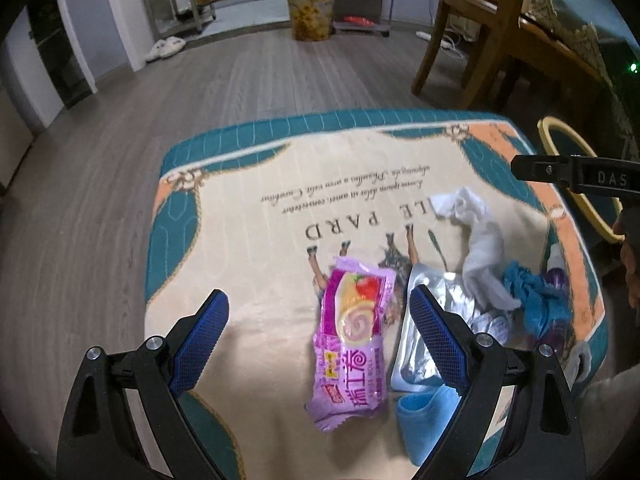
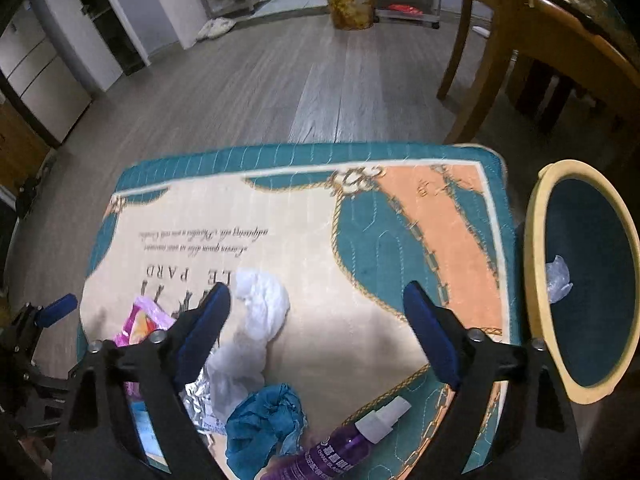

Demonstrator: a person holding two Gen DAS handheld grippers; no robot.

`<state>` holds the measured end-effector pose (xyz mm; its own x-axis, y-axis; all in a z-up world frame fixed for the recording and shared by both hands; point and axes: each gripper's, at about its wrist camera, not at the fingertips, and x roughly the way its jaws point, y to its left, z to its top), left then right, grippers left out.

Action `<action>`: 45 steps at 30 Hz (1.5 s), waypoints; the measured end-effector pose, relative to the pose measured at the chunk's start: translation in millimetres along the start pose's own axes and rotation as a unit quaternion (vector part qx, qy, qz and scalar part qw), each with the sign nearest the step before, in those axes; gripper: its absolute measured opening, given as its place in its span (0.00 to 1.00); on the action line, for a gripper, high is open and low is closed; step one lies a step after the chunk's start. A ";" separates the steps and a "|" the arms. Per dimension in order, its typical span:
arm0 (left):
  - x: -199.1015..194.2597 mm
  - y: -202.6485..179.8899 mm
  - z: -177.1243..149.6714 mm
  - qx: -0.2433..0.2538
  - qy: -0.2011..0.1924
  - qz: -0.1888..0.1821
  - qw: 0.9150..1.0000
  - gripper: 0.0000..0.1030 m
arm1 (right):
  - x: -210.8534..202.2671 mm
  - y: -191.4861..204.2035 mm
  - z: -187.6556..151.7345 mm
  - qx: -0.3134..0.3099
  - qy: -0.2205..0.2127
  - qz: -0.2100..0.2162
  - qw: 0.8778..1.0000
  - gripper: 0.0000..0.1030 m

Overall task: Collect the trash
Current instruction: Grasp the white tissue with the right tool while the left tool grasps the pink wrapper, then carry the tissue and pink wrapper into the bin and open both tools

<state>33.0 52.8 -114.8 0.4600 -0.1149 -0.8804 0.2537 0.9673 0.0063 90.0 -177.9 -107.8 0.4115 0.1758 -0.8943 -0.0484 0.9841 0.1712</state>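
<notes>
Both grippers free over the litter, nothing picked yet.

My left gripper [image 1: 320,320], jaws apart, straddles the pink wrapper [image 1: 350,340] on the mat [image 1: 248,184]; I'd drop straight and pinch its middle. My right gripper [image 2: 316,312] gapes empty near the white tissue [image 2: 256,320]; bin [image 2: 536,280] sits right (bottle [image 2: 344,444] crowds the blue wad [image 2: 264,420]).

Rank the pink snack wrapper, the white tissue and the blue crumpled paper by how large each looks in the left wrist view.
1. Pink snack wrapper, clearly the largest.
2. White tissue.
3. Blue crumpled paper, smallest, though partly hidden at the edge.
The wrapper lies nearest the camera, so some of its lead may be nearness.
</notes>
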 end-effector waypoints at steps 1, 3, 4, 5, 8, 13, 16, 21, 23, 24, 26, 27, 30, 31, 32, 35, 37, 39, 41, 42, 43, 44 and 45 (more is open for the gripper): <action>3.0 -0.4 -0.7 -0.001 0.006 -0.004 1.000 0.89 | 2.8 2.4 -1.2 -0.003 0.006 0.004 1.000 0.76; 10.1 -1.1 -2.1 -0.003 0.020 -0.013 1.000 0.88 | 9.0 7.1 -4.1 -0.006 0.021 0.021 1.000 0.70; 12.2 -2.0 -2.1 -0.003 0.024 -0.015 1.000 0.88 | 11.9 9.5 -5.6 -0.008 0.027 0.028 0.999 0.67; 14.8 -3.4 -2.4 -0.002 0.029 -0.019 0.999 0.87 | 14.1 11.9 -6.3 -0.011 0.032 0.032 0.999 0.64; 22.4 -9.6 -3.8 0.011 0.043 -0.020 0.999 0.81 | 23.0 21.9 -10.8 -0.029 0.049 0.040 0.998 0.58; 35.1 -12.8 -6.3 0.020 0.070 -0.019 0.997 0.71 | 37.2 30.6 -17.6 -0.042 0.078 0.047 0.995 0.52; 40.5 -10.9 -6.4 0.021 0.083 -0.015 0.996 0.63 | 43.0 33.8 -19.7 -0.051 0.088 0.048 0.994 0.52; 43.9 -6.7 -5.8 0.012 0.091 -0.009 0.996 0.56 | 49.2 36.4 -21.6 -0.058 0.101 0.054 0.992 0.40; 44.0 -5.9 -5.3 0.009 0.091 -0.010 0.996 0.44 | 49.4 39.1 -21.6 -0.061 0.100 0.057 0.991 0.30; 43.9 -5.6 -4.8 0.008 0.091 -0.010 0.996 0.41 | 49.3 40.3 -21.4 -0.062 0.100 0.059 0.991 0.28; 43.4 -5.2 -4.1 0.006 0.092 -0.015 0.996 0.34 | 47.6 41.8 -20.5 -0.064 0.096 0.061 0.991 0.24; 42.2 -5.7 -3.9 0.007 0.091 -0.017 0.996 0.32 | 46.5 42.2 -19.9 -0.065 0.094 0.060 0.992 0.23; 37.6 -5.1 0.5 0.009 0.082 -0.016 0.996 0.27 | 41.4 40.8 -15.6 -0.064 0.085 0.064 0.992 0.22; 35.6 -5.3 2.4 0.009 0.079 -0.017 0.997 0.25 | 38.5 39.9 -13.6 -0.062 0.079 0.067 0.993 0.21; 34.5 -4.2 3.6 0.008 0.075 -0.018 0.997 0.24 | 36.2 38.9 -12.5 -0.061 0.076 0.067 0.993 0.21; 27.2 -5.8 8.4 0.008 0.061 -0.020 0.998 0.24 | 27.2 36.5 -7.6 -0.060 0.061 0.070 0.994 0.21; 22.4 -4.5 11.4 0.003 0.051 -0.024 0.998 0.23 | 20.4 33.4 -3.5 -0.053 0.049 0.077 0.994 0.21; 17.9 -6.9 15.2 -0.001 0.043 -0.024 0.999 0.23 | 14.3 31.8 0.0 -0.053 0.039 0.077 0.995 0.21; 14.0 -8.9 18.9 -0.004 0.034 -0.025 0.999 0.23 | 9.3 30.4 3.3 -0.050 0.031 0.081 0.995 0.21; 11.1 -9.6 21.2 -0.005 0.027 -0.023 0.999 0.23 | 5.7 28.6 5.3 -0.047 0.026 0.085 0.995 0.21; 8.6 -11.1 24.0 -0.007 0.020 -0.022 1.000 0.23 | 2.2 26.7 7.1 -0.045 0.021 0.086 0.995 0.21; 5.2 -10.8 25.4 -0.008 0.014 -0.022 1.000 0.23 | -1.3 25.1 8.2 -0.044 0.016 0.086 0.995 0.21; 0.8 -11.2 27.9 -0.007 0.007 -0.020 1.000 0.23 | -5.0 23.0 9.4 -0.044 0.010 0.085 0.995 0.21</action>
<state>54.3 35.5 -102.3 0.4371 -0.1512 -0.8866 0.2601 0.9649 -0.0363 95.4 -156.5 -95.5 0.3714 0.3401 -0.8639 -0.1965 0.9382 0.2849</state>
